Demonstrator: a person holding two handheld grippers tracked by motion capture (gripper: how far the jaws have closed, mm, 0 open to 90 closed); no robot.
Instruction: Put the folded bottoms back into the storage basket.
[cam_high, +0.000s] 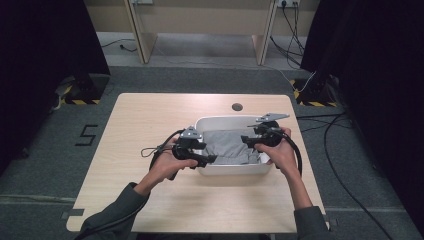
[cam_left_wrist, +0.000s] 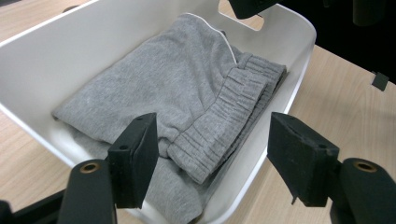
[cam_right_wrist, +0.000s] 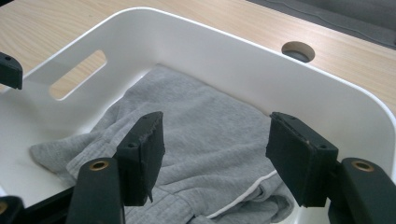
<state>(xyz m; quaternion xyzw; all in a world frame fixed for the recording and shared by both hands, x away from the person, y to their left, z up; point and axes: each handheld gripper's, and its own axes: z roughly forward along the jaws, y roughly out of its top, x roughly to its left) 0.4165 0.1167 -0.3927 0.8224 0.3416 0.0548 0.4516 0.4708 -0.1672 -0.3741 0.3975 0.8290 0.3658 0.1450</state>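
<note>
A white plastic bin (cam_high: 231, 170) stands on the wooden table, right of centre. A folded grey garment (cam_high: 227, 145) with a ribbed waistband (cam_left_wrist: 224, 116) and a thin white stripe lies inside it. My left gripper (cam_high: 209, 159) hangs over the bin's left end, jaws open above the waistband with nothing pinched (cam_left_wrist: 212, 135). My right gripper (cam_high: 247, 139) hovers over the bin's right end, also open, the grey cloth (cam_right_wrist: 201, 107) lying loose below its pads (cam_right_wrist: 215, 135). A hand holds each gripper.
The bin has cut-out handle slots (cam_right_wrist: 77, 74) in its end walls. A round cable hole (cam_high: 237, 106) sits in the table behind the bin. Bare tabletop (cam_high: 145, 120) stretches to the left and front. Black curtains flank the table, and cables run over the floor at right.
</note>
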